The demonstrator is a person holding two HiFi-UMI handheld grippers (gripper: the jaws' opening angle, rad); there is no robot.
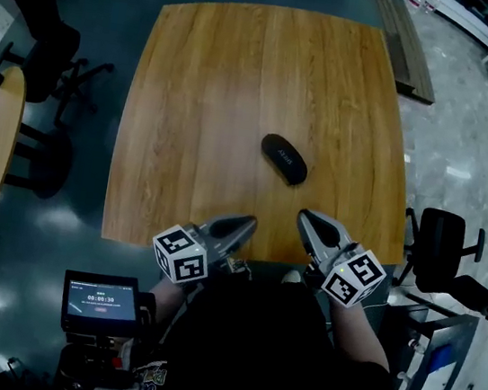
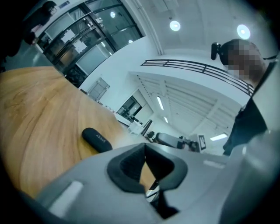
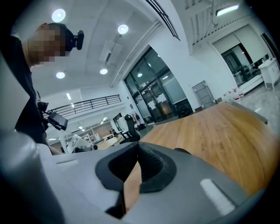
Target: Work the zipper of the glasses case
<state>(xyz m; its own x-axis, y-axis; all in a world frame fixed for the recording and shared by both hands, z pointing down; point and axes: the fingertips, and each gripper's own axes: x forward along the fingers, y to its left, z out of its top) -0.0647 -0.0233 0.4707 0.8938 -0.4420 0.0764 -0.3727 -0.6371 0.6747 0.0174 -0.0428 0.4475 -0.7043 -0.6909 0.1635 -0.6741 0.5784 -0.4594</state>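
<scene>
Case (image 1: 284,159) lies flat on the table (image 1: 202,83), a bit right of centre, nothing touching it. I have the left gripper (image 1: 245,225) and right gripper (image 1: 307,218) at the table's near edge, both with jaws pressed together and empty.

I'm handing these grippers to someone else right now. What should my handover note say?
The left gripper: jaws shut, nothing between them, over the table's near edge.
The right gripper: jaws shut, empty, beside it at the same edge.
The glasses case: lies mid-table, beyond both grippers, touched by neither.
Done: nothing that shows; the zipper's state is too small to read.
Left: probably reach in, steady the case with one gripper, and work the zipper with the other.
</scene>
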